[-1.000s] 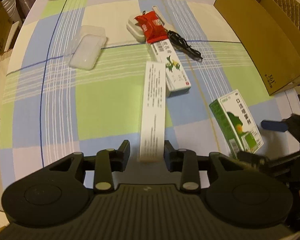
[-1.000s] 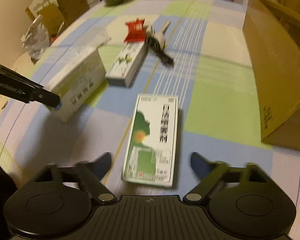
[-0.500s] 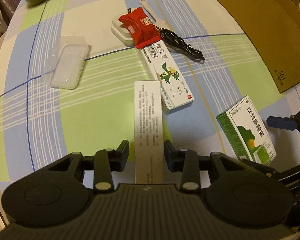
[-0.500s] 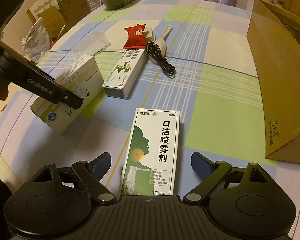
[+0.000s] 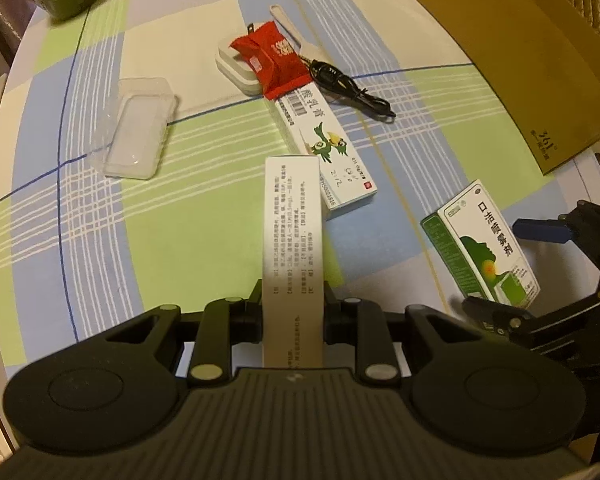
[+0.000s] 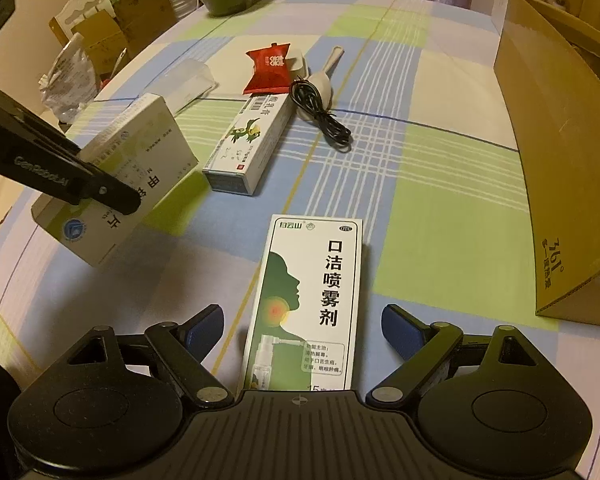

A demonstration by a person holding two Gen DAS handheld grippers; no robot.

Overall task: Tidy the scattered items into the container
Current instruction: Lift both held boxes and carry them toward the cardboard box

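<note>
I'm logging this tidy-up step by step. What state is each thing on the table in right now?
left gripper: shut on the white medicine box.
white medicine box: gripped, tilted.
right gripper: open, straddling the throat spray box.
throat spray box: flat on the tablecloth, untouched.
ointment box: lying flat.
red snack packet: resting on a white charger.
black cable: loosely coiled.
clear plastic tray: empty.
cardboard box: open.

Open checked tabletop lies between the spray box and the cardboard box; the black cable, ointment box and red packet crowd the middle.
</note>
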